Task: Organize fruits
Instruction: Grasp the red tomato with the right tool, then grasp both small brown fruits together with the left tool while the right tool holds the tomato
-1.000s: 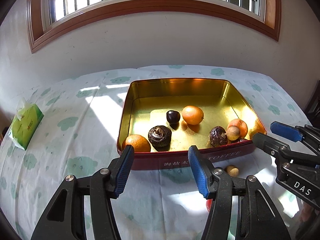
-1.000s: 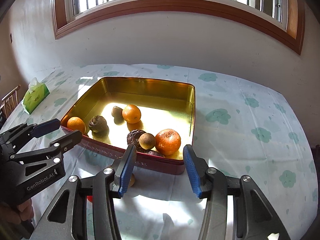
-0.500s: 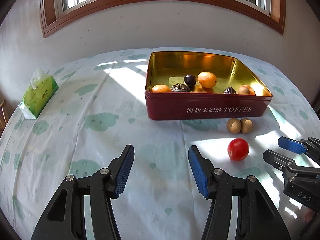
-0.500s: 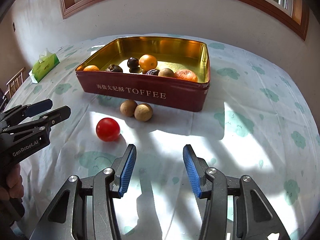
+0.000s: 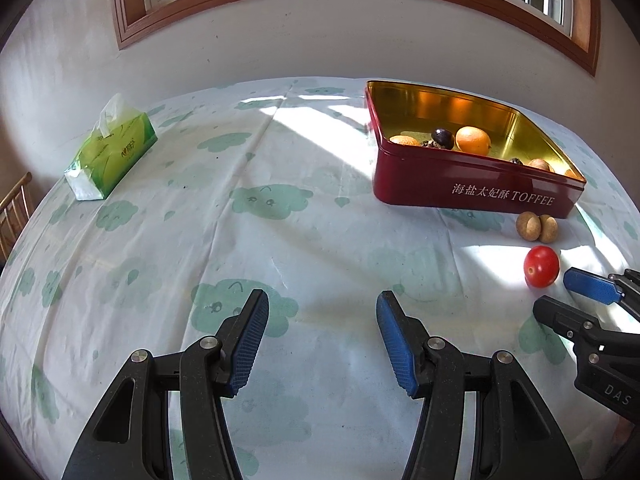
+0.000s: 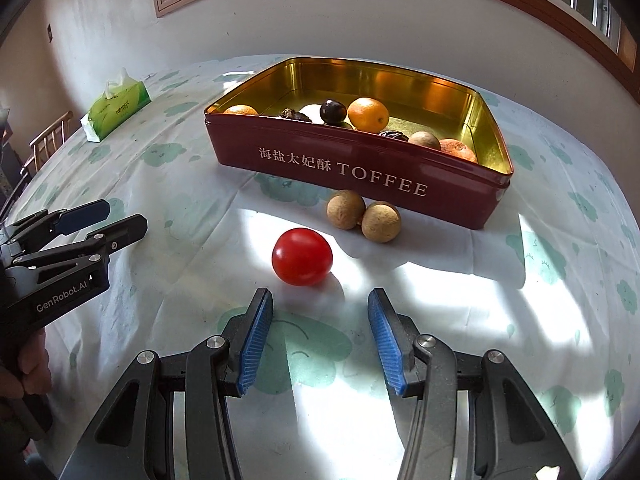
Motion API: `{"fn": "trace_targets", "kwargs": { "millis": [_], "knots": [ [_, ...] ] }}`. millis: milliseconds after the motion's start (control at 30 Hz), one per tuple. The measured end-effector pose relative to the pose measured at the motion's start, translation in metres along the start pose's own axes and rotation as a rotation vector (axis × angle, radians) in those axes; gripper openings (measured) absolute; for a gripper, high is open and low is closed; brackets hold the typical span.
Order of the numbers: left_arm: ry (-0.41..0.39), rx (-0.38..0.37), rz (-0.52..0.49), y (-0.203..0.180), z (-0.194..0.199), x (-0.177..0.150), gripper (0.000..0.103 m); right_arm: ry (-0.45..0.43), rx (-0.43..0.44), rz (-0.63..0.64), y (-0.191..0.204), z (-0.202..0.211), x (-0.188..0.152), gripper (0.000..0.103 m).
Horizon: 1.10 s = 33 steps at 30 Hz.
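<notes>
My right gripper (image 6: 320, 322) hangs over the tablecloth (image 6: 460, 300) with its blue pads (image 6: 256, 336) standing apart and nothing between them; its jaws have just been opening a little further. The red tomato (image 6: 302, 256) sits on the cloth on the near side of the toffee tin (image 6: 360, 172), just ahead of my right fingertips and slightly toward the left one, not touching either pad. Closer to the tin, almost against its red front wall, lie two brown longans (image 6: 363, 215) touching each other, a short way from the tomato. Inside the tin, on its gold floor, I see an orange (image 6: 368, 115) near the middle with a dark plum (image 6: 333, 111) just beside it, another orange (image 6: 240, 110) at the left corner, a wrinkled dark fruit (image 6: 296, 115) between those, and toward the right end a brown fruit (image 6: 424, 140) beside a reddish orange one (image 6: 458, 150). My left gripper (image 5: 320, 338) is well to the left of the tin, over bare cloth, jaws parted about as wide and empty. A green tissue pack (image 5: 110, 152) lies far left of the tin. A hand (image 6: 24, 368) grips the left tool's handle.
</notes>
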<state>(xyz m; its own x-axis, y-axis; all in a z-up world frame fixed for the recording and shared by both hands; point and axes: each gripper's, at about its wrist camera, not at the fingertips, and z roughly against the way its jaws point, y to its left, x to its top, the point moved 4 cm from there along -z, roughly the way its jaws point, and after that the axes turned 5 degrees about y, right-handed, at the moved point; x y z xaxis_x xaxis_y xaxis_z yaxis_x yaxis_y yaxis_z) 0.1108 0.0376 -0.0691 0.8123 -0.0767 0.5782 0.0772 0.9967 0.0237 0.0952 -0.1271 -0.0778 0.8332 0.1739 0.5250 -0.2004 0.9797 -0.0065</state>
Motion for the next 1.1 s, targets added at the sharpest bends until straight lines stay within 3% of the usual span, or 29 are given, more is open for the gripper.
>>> {"fn": "trace_targets", "kwargs": {
  "millis": [233,533,900,1100],
  "knots": [
    [0.003,0.004,0.004,0.004,-0.003,0.0,0.057,-0.02,-0.007,0.024,0.009,-0.008,0.011,0.048],
    [0.015,0.007,0.005,0.004,-0.006,-0.001,0.058,-0.047,-0.018,0.022,0.009,-0.01,0.015,0.03],
    [0.016,-0.021,-0.034,-0.02,-0.004,-0.003,0.058,-0.047,-0.022,0.006,0.003,-0.007,0.009,0.029],
    [0.019,-0.051,-0.055,-0.041,-0.006,-0.001,0.058,-0.043,-0.041,-0.046,-0.024,0.002,-0.002,0.029]
  ]
}}
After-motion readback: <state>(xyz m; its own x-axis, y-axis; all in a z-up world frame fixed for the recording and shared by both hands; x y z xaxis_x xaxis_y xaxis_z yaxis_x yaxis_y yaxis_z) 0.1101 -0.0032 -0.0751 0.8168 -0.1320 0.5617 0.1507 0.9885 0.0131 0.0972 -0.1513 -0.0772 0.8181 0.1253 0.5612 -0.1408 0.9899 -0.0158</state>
